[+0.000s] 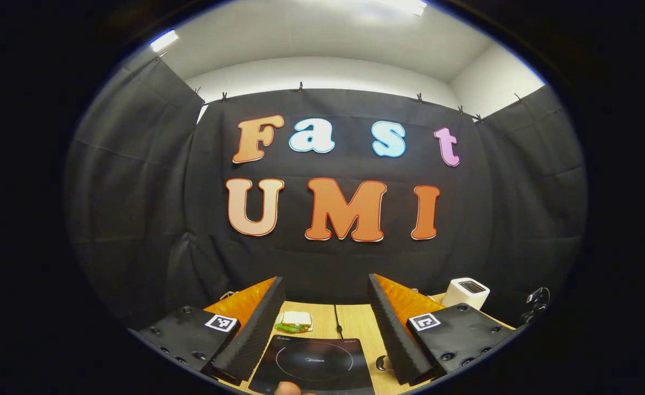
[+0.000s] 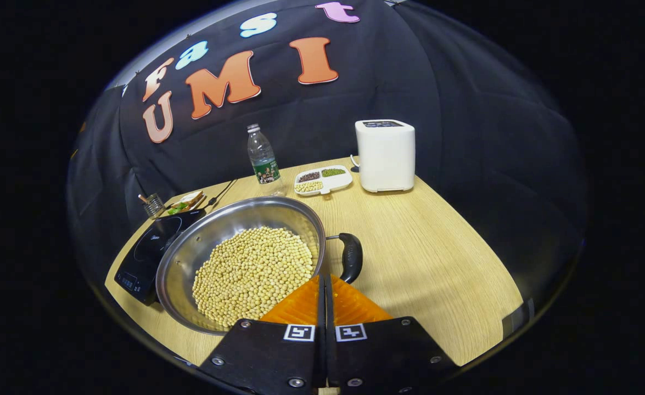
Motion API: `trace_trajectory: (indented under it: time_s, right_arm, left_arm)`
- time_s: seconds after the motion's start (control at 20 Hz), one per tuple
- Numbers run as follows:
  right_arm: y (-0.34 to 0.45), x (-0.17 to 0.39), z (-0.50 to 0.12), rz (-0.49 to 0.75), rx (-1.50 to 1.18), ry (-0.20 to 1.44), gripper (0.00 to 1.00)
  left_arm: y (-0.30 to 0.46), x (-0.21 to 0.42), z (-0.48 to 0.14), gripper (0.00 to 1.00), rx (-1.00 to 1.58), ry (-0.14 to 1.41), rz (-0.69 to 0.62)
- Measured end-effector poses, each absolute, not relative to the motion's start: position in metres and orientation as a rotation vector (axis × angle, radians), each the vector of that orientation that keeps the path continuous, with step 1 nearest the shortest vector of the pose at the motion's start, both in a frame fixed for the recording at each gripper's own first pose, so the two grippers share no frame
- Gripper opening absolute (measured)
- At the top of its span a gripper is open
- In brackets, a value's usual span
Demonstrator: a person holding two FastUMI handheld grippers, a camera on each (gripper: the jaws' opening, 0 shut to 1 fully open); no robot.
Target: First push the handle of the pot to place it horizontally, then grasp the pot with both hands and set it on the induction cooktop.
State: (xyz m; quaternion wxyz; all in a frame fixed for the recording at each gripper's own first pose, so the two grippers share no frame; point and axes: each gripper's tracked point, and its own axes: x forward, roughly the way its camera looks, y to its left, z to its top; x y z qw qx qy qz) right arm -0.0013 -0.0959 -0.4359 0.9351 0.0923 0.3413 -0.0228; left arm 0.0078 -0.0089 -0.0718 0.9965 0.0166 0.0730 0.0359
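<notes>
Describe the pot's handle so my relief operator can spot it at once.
On the wooden table sits a steel pot full of soybeans. Its handle is the dark curved grip on the pot's right rim, just beyond the right gripper.

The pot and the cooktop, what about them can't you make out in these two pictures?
- Pot, right gripper view: near rim hidden behind the right gripper, whose fingers are closed together.
- Pot handle: lower end hidden by those fingers; contact unclear.
- Induction cooktop, left gripper view: front edge cut off at the bottom, between the open left gripper fingers.
- Cooktop controls: too small.
</notes>
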Motion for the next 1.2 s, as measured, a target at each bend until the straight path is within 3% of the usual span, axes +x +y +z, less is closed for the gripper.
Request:
trace_trajectory:
  time_s: [0.65, 1.2]
  right_arm:
    - [-0.103, 0.007, -0.447, -0.056, 0.166, 0.718, 0.00]
    - [-0.106, 0.013, -0.446, -0.060, 0.188, 0.722, 0.00]
  left_arm:
    - [-0.008, 0.010, -0.095, 0.98, 0.030, 0.182, 0.088]
    - [-0.041, 0.011, -0.158, 0.98, 0.004, 0.259, 0.042]
